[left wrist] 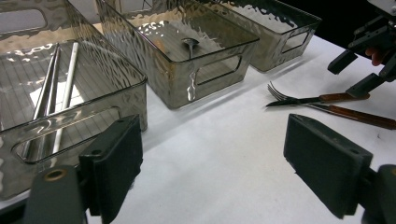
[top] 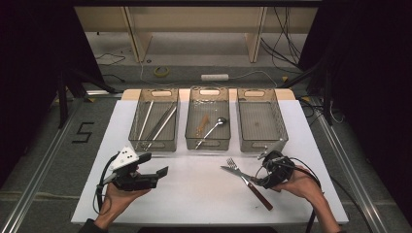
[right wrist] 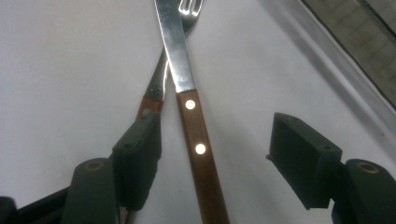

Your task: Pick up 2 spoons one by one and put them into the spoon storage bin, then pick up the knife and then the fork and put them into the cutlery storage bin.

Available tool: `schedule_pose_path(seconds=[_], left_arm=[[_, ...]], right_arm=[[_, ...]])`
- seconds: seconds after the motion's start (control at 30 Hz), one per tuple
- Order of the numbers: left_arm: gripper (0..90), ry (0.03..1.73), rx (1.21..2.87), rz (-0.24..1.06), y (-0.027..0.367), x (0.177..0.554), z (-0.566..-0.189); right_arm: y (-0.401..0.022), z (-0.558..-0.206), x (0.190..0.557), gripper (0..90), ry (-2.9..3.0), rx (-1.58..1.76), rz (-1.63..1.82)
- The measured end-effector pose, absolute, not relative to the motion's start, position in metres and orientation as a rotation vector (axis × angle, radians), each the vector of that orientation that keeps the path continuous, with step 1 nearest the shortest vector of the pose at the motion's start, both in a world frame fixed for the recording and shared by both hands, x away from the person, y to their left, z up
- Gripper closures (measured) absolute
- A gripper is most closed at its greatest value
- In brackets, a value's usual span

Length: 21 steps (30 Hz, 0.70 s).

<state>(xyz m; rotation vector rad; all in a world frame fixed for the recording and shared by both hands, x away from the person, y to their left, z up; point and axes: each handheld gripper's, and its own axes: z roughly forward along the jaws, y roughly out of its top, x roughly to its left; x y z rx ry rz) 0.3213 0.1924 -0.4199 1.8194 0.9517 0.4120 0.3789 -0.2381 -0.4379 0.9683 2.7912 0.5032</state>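
Observation:
A knife (right wrist: 201, 149) with a riveted wooden handle and a fork (right wrist: 159, 84) lie crossed on the white table (top: 194, 194), the knife on top. My right gripper (right wrist: 217, 158) is low over them and open. The knife handle lies between its jaws with a gap on each side, and its left jaw sits over the fork's handle. In the high view the knife (top: 235, 172), fork (top: 260, 194) and right gripper (top: 261, 169) are at the front right. My left gripper (top: 154, 164) is held at the front left, open with nothing between its jaws (left wrist: 212, 168).
Three clear bins stand in a row at the back of the table. The left bin (top: 133, 141) holds long metal rods, the middle bin (top: 208, 147) holds a spoon (top: 214, 127), and the right bin (top: 284, 136) has nothing in it that I can see.

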Motion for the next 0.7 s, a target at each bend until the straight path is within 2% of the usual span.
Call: schedule_pose_path(seconds=[0.3, 0.7], left_arm=[[18.9, 0.945, 1.817, 0.416, 0.1904, 0.3176, -0.4201], [18.6, 0.923, 1.835, 0.422, 0.1876, 0.3147, -0.4215]], right_arm=[[-0.2351, -0.4425, 0.3803, 41.2, 2.819, 0.962, 0.457], [-0.2342, -0.4457, 0.3811, 54.9, 2.857, 0.934, 0.411]])
